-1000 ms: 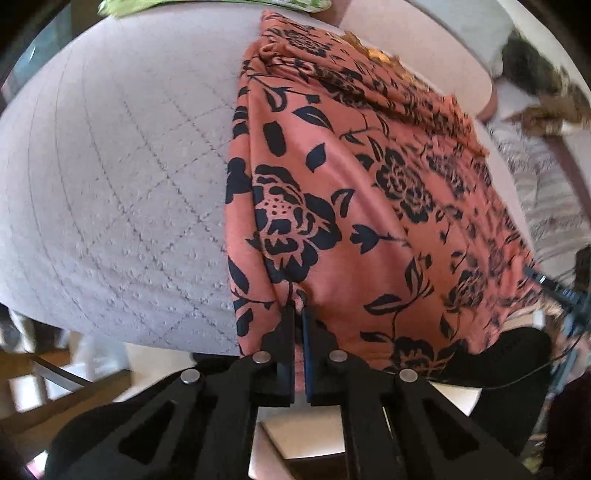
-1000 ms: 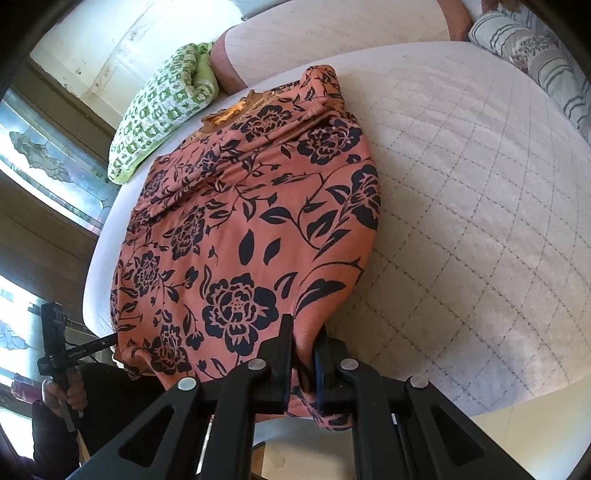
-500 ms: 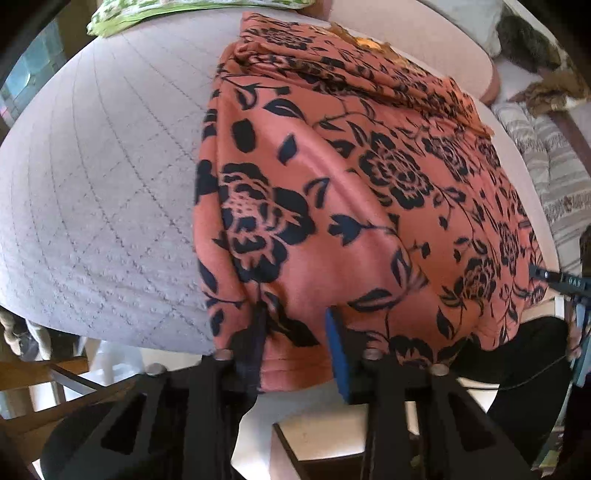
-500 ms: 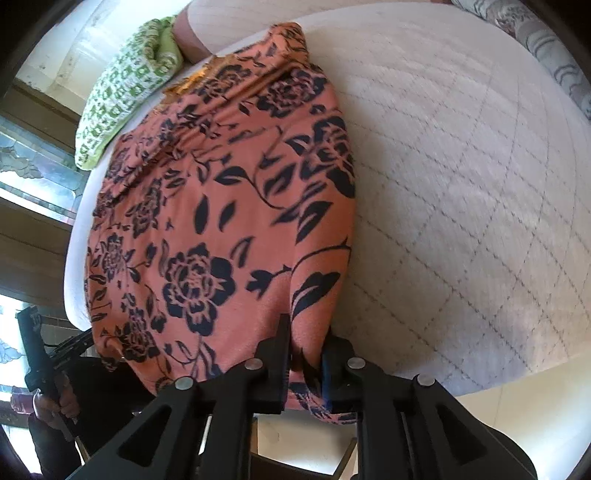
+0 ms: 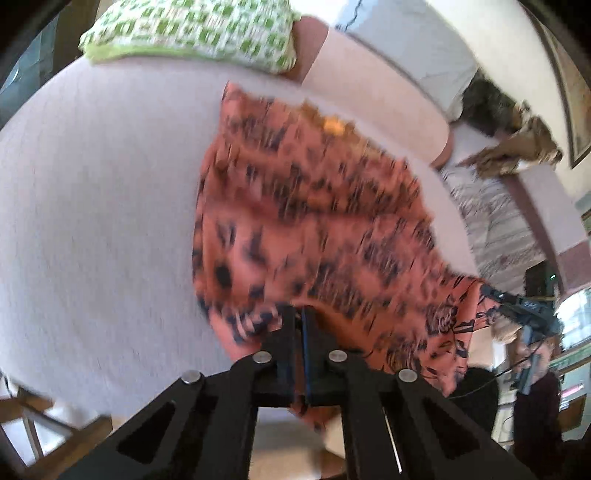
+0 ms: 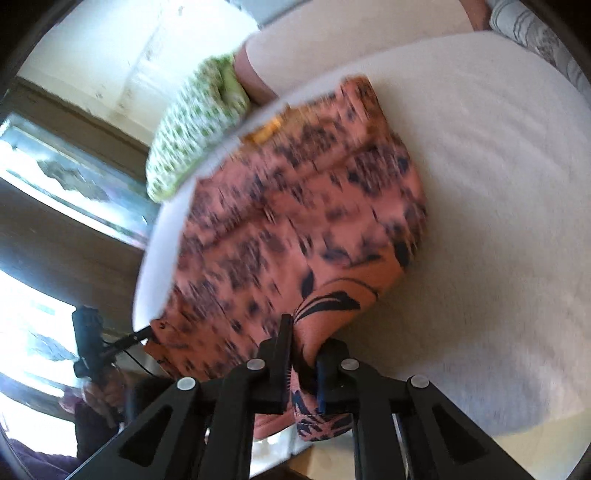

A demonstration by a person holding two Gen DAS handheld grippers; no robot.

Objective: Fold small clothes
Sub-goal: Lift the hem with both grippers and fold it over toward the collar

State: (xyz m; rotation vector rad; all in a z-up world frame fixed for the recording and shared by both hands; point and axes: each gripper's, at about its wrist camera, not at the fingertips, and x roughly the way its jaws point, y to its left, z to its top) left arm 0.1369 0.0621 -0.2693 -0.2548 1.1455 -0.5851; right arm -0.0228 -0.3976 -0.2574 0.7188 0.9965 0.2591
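A salmon garment with a black flower print [image 5: 314, 206] [image 6: 295, 221] lies on the pale quilted bed [image 5: 92, 203] [image 6: 480, 184], and its near edge is lifted off the bed. My left gripper [image 5: 298, 325] is closing its jaws, with the hem pinched thin between them at the near left corner. My right gripper [image 6: 306, 343] is closing too, with a thick bunch of the same cloth between its pads at the near right corner. Both views are blurred by motion. Each gripper also shows small at the other view's edge, holding the opposite corner.
A green-and-white pillow [image 5: 192, 29] [image 6: 195, 136] lies at the bed's far end. A striped cushion [image 5: 495, 221] and a brown heap of cloth [image 5: 517, 147] sit to the right. A window [image 6: 55, 173] is on the left. A wooden frame [image 5: 37, 424] stands below the bed's edge.
The left jaws opened around the hem half a second ago and are together on it again. Both grippers have risen, lifting the near edge that hung over the bed's side.
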